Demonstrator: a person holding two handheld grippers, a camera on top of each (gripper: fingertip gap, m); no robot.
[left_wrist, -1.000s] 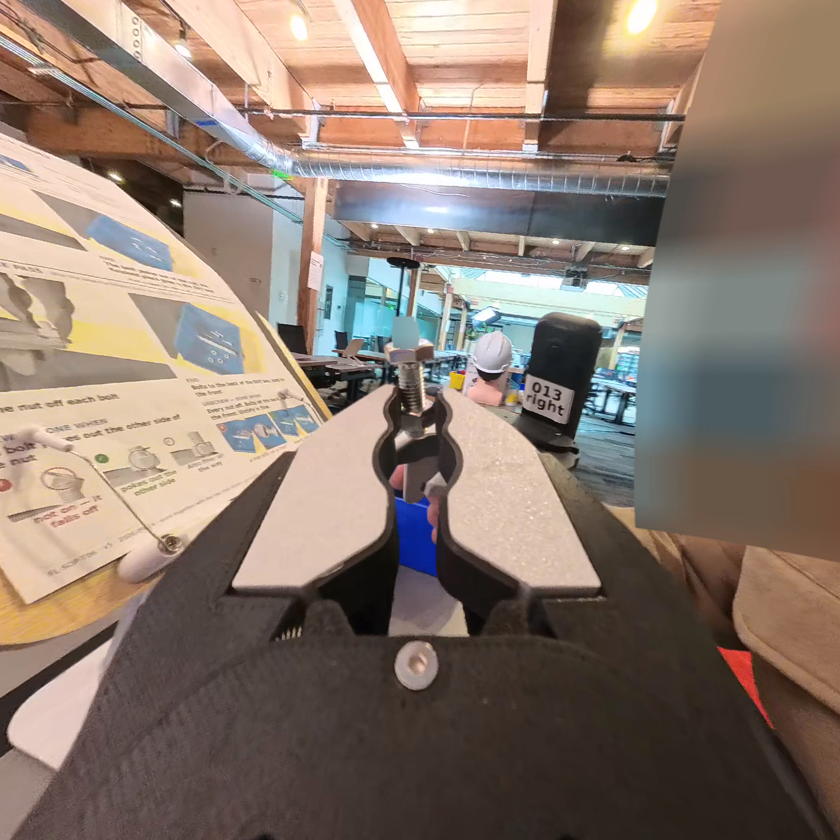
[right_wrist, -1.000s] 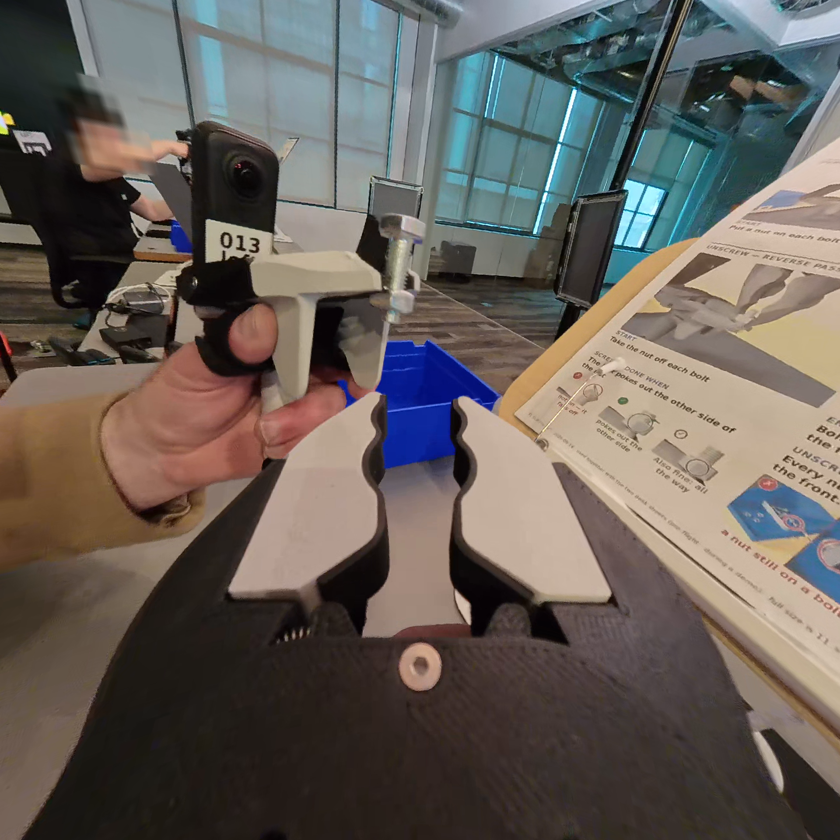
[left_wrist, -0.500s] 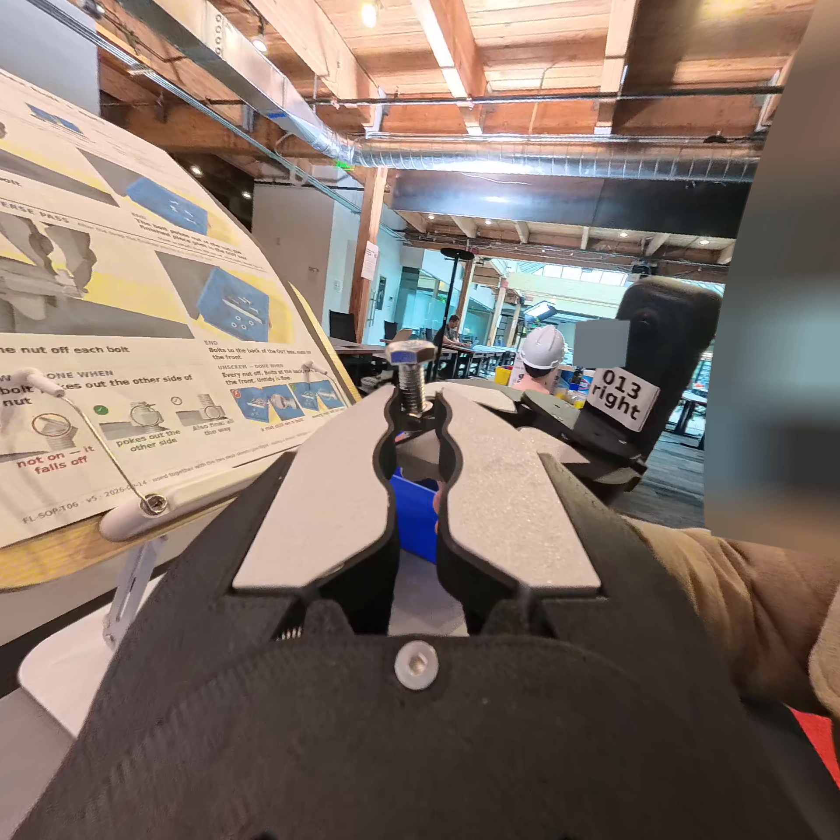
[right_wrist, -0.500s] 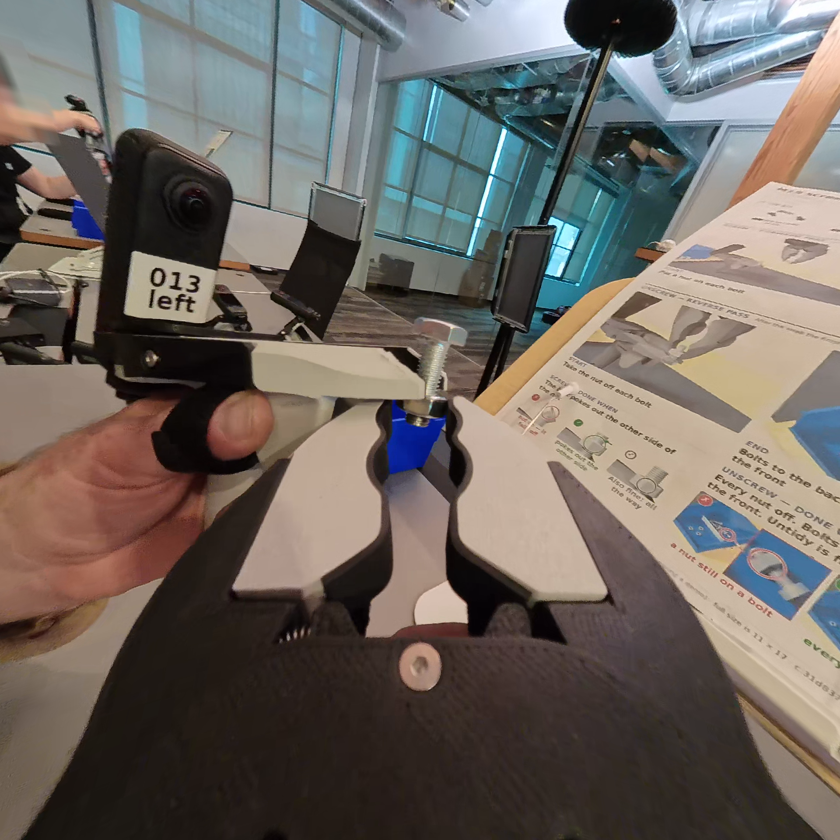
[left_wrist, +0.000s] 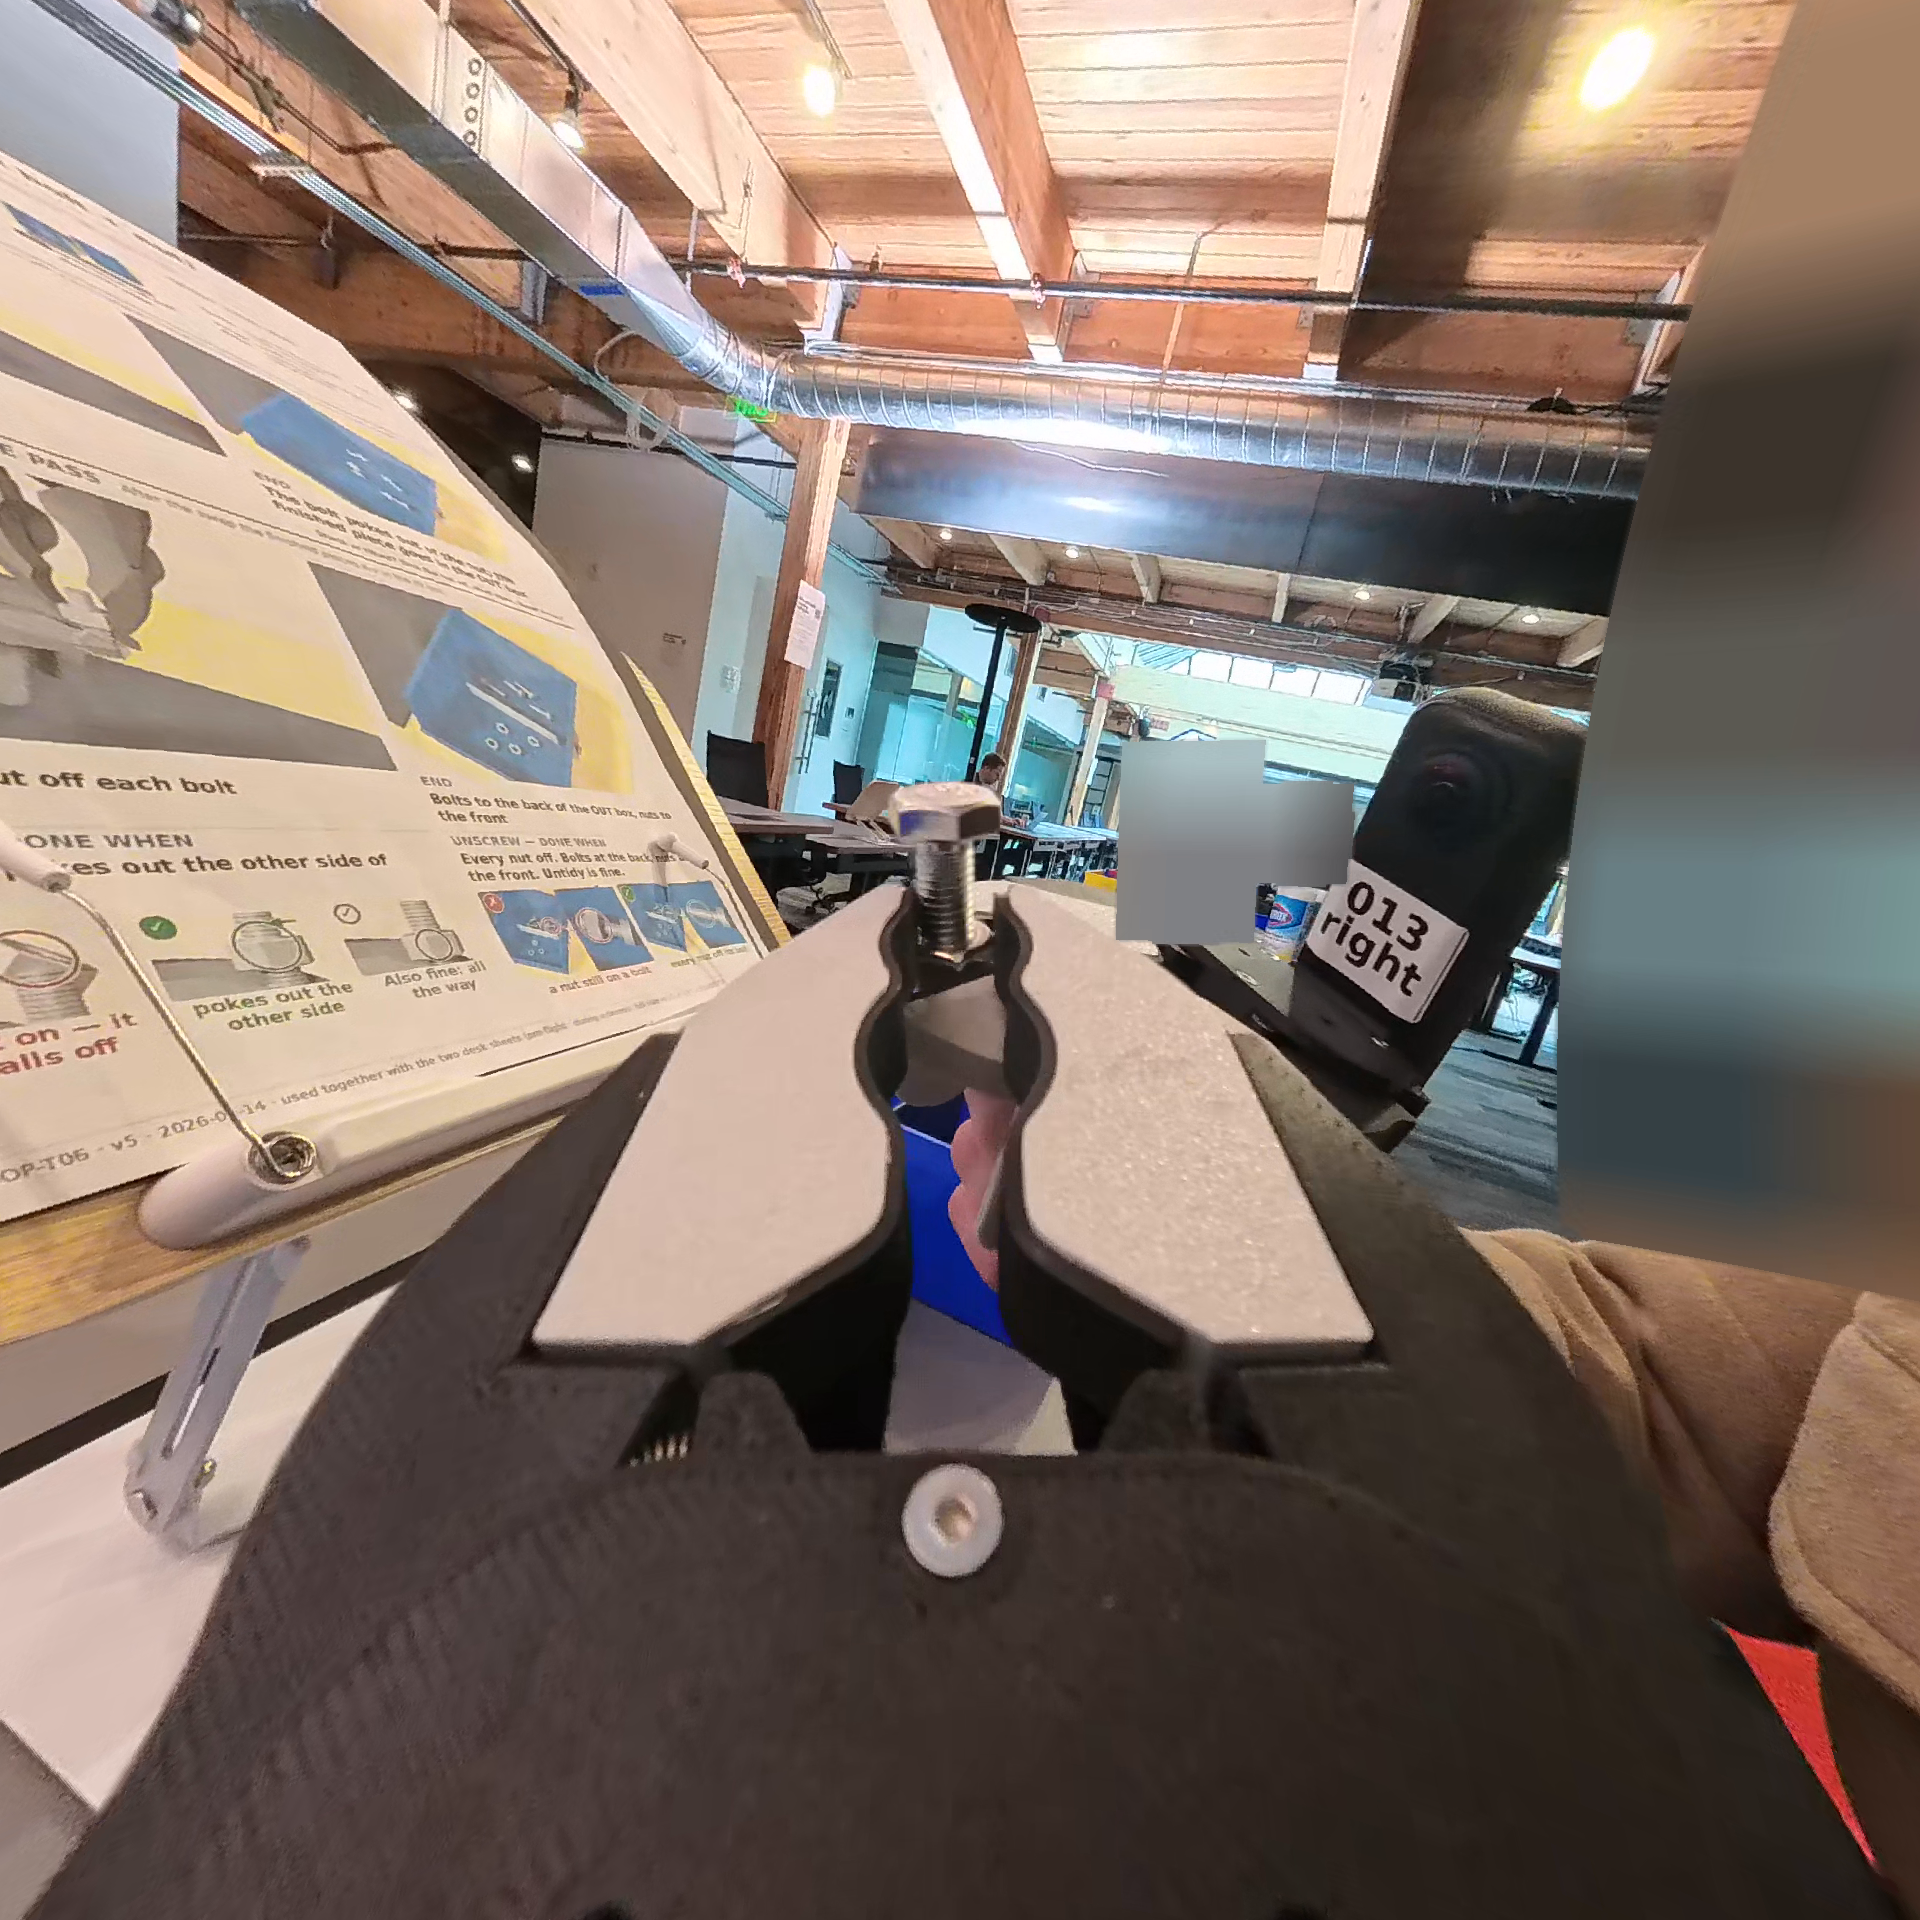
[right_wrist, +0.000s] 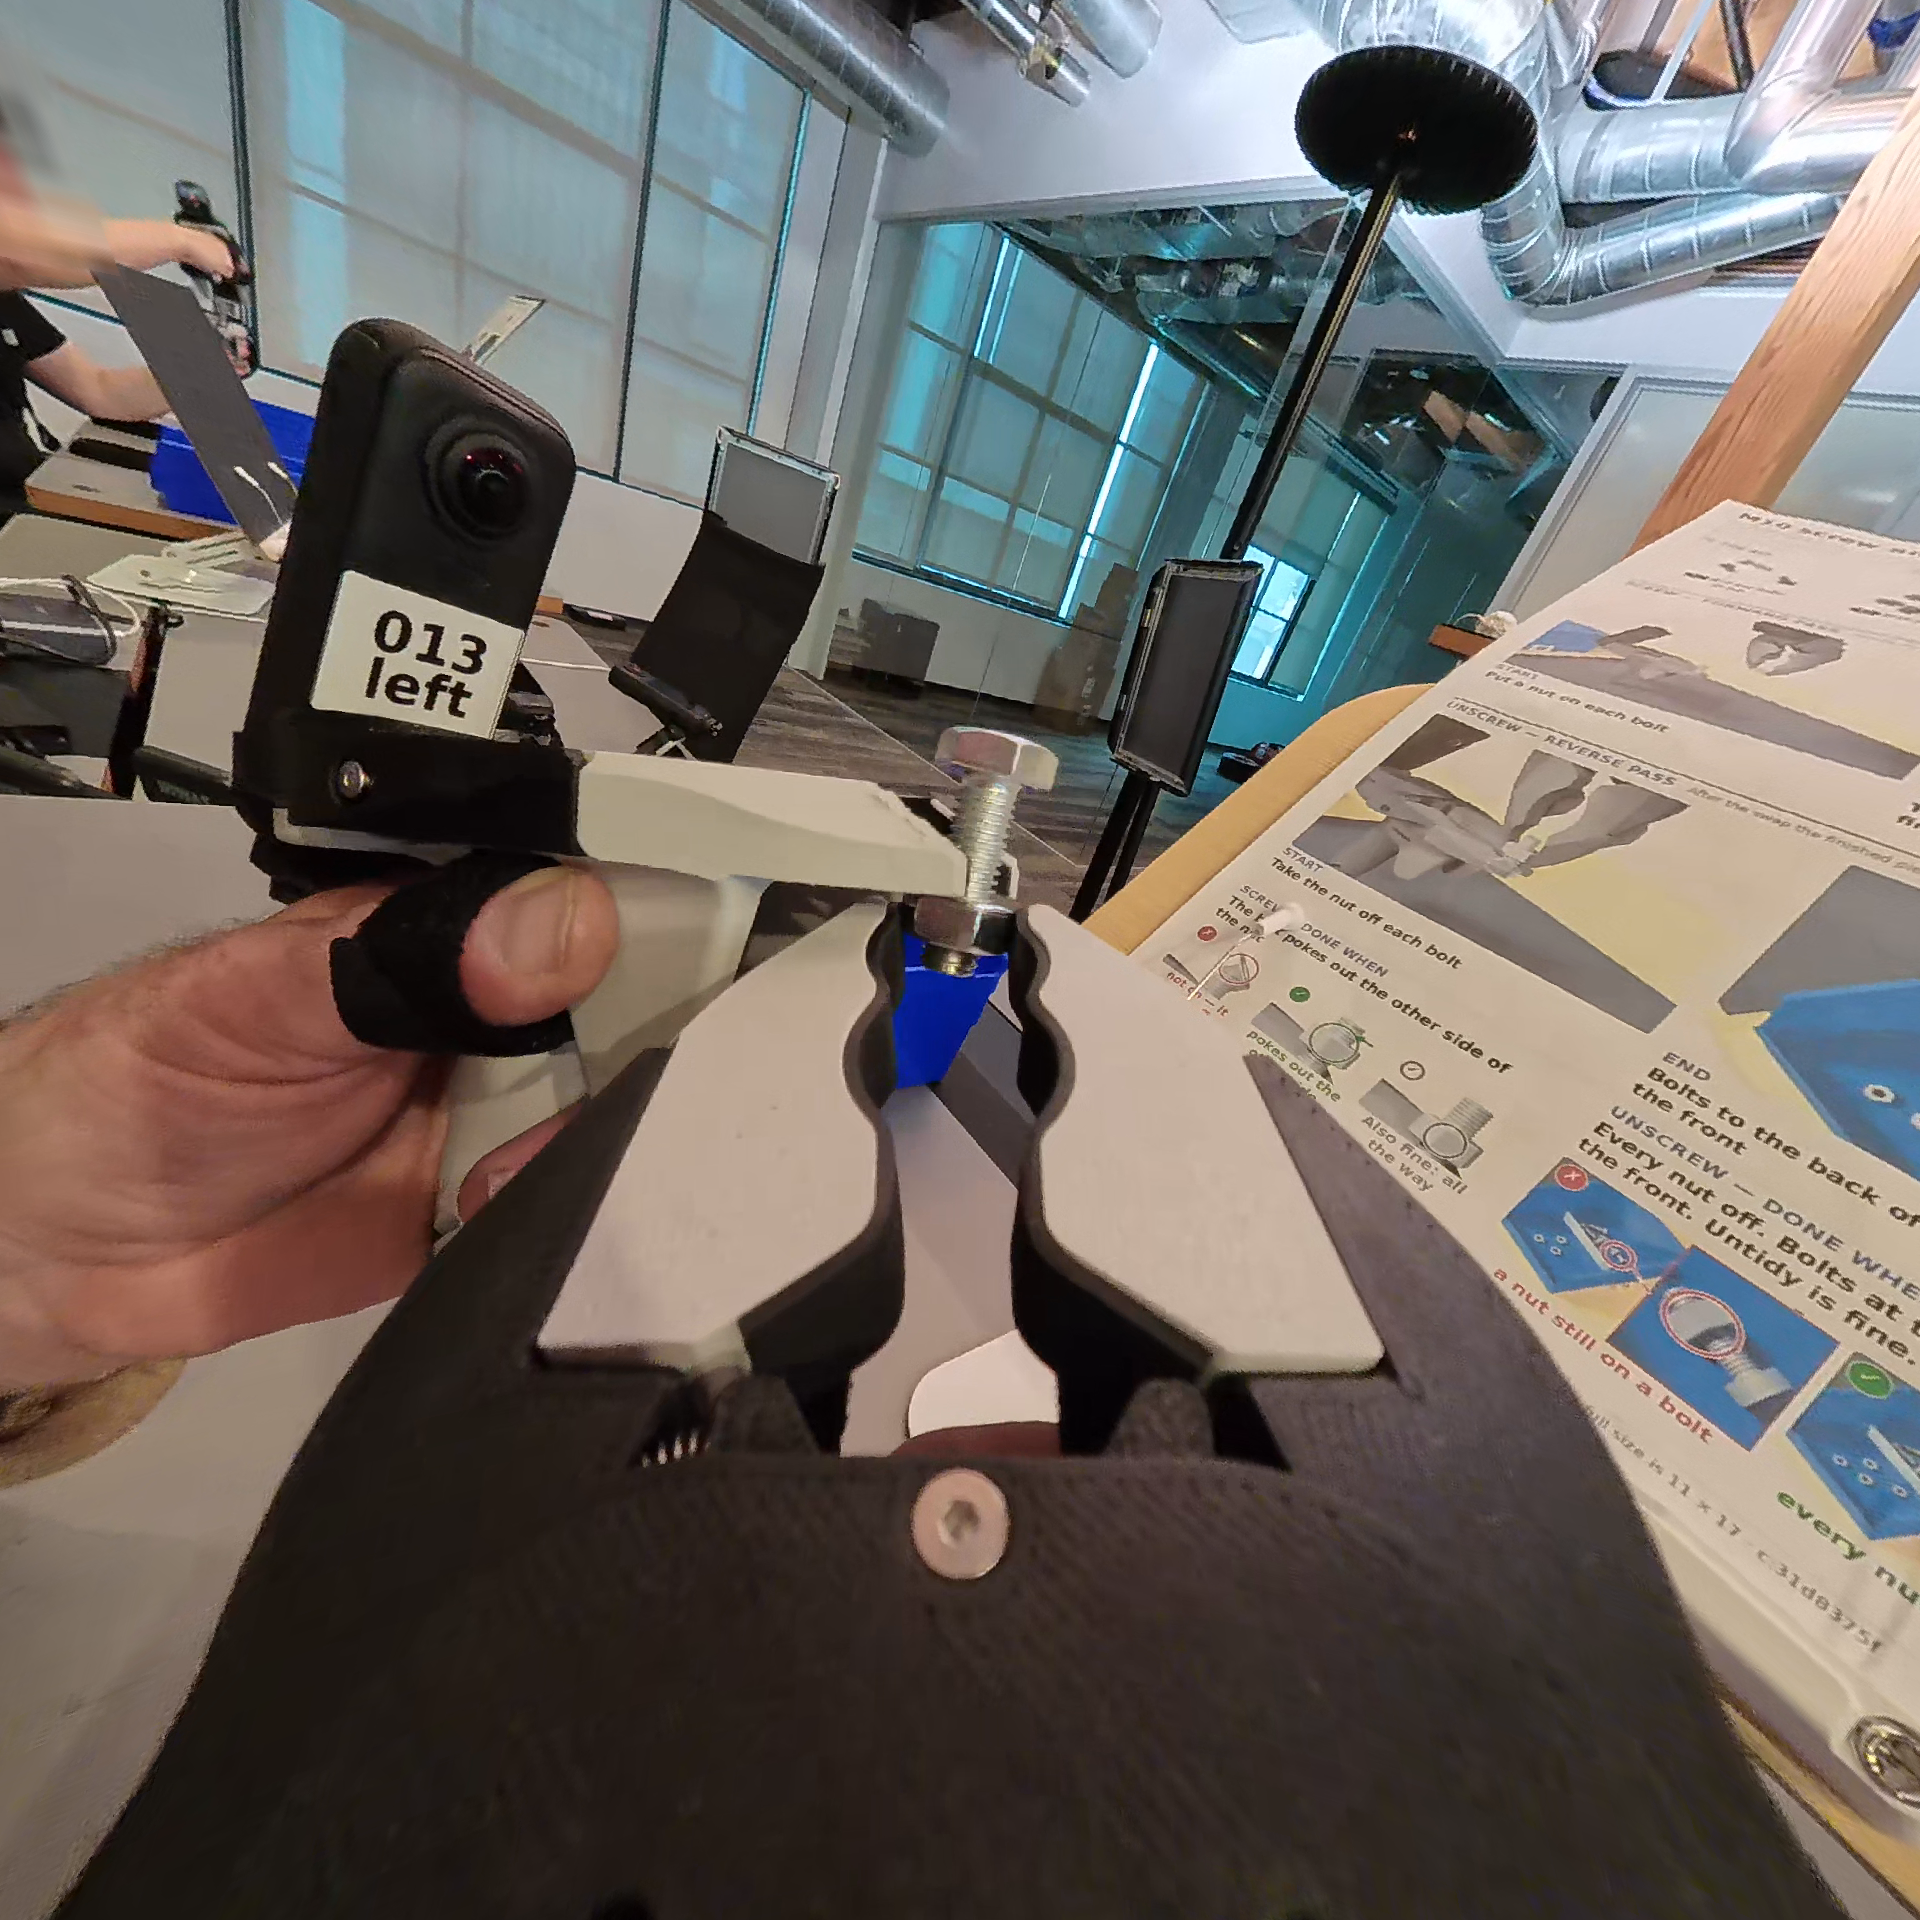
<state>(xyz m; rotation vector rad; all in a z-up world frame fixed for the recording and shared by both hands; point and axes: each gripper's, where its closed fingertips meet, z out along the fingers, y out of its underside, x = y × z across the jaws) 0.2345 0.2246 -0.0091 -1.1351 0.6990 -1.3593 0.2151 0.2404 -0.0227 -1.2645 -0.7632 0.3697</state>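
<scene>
So the left hand-held gripper is pinching a silver hex-head bolt by its threaded shank, right at the tips of its grey fingers, with the head sticking up above them. Held upright like that, the lower end of the bolt hangs free under the fingers, which looks like the point: it leaves room for the other tool to get at it.

From the right wrist view you can see the same bolt with a silver hex nut on the bottom of the thread, just under the left tool's finger. The right hand-held gripper has its tips either side of that nut, close in or touching; I honestly can't tell if it's clamped down or just cupping it, since there's a gap further back between its fingers.

A bare hand grips the left tool's handle, thumb through a black strap, with a black camera mounted on top.

Beyond both tips there's a blue plastic bin on the pale grey worktop. Off to the side of each tool stands a tilted wooden board with a printed instruction sheet clipped on.
</scene>
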